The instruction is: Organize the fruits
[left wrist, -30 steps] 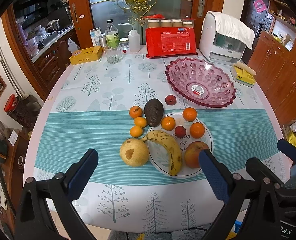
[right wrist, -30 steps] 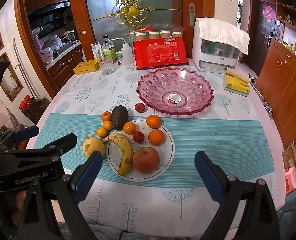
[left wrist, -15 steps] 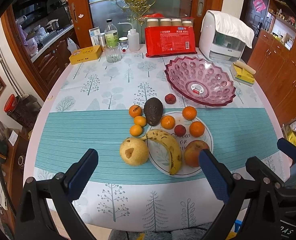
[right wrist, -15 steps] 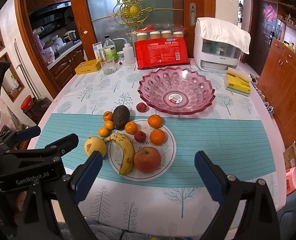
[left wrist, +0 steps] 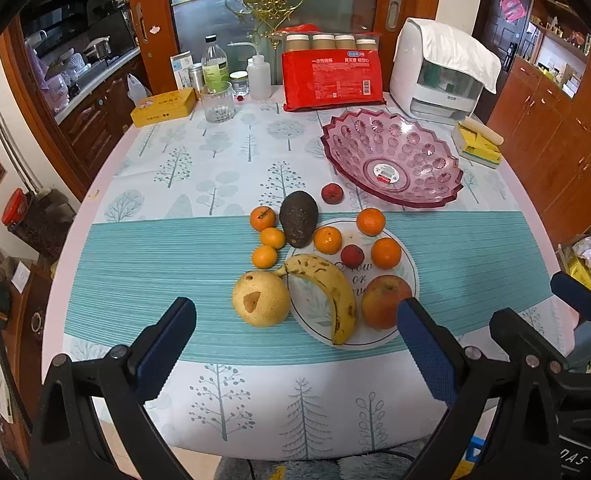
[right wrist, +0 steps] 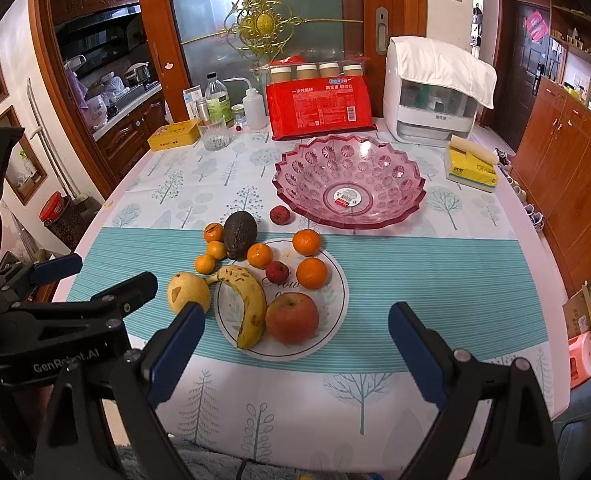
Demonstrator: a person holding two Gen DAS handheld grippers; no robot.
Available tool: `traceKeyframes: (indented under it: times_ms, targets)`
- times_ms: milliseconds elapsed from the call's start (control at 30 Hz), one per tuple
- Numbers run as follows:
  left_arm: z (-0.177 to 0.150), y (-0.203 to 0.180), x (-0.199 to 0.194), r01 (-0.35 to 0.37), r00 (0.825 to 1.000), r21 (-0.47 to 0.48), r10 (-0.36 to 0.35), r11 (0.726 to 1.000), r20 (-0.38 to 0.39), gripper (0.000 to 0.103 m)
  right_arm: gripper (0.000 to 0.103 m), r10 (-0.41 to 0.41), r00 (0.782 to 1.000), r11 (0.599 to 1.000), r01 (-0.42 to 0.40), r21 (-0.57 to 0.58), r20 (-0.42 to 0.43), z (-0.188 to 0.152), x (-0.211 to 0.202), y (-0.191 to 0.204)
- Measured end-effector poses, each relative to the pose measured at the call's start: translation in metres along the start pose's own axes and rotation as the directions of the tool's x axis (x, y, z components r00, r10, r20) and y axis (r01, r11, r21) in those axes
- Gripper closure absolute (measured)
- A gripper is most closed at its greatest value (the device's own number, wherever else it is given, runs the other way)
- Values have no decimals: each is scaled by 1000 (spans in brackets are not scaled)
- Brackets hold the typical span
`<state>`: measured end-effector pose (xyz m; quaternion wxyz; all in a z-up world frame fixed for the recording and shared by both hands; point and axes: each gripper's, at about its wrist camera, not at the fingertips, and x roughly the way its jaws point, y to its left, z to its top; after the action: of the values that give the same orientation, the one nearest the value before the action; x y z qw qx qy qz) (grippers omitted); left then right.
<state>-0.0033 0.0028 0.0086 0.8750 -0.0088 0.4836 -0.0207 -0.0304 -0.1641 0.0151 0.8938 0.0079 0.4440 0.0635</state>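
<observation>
both hand-held grippers point(left wrist: 295, 332) point(right wrist: 295, 334) still spread empty, fruit plate point(right wrist: 335, 300) slightly nearer

The surface point(left wrist: 143, 264), under a tree-print cloth, carries a white plate point(left wrist: 409, 268) mid-frame, a pear point(left wrist: 260, 298) touching its left rim, a pink bowl point(left wrist: 391, 158) at upper right, and a red packet point(left wrist: 331, 80) at top centre.

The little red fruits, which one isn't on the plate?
The red fruit lying on the tablecloth between the avocado and the pink bowl. The other red fruit sits on the white plate among the oranges.
</observation>
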Motion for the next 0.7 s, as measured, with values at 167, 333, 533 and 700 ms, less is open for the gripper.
traceKeyframes:
  times_ms: [167,333,533,700]
  targets:
    - [-1,-2,1,-6,1000,-4,6,1000,-12,3,9,2,1000,1000,-2,-8,4,1,-2,-2]
    - [-3,-6,4,-32,999,2,32,999,-26,3,9,10,1000,1000,-9,-19,12,3,-4,-3]
    - [-8,-6,1,-48,999,-15,48,999,-18,3,9,20,1000,999,-20,-33,16,2,-5,-3]
    - [-12,-6,-2,-47,999,-31,47,998,-12,3,9,27,1000,999,-26,-43,16,1,-6,-6]
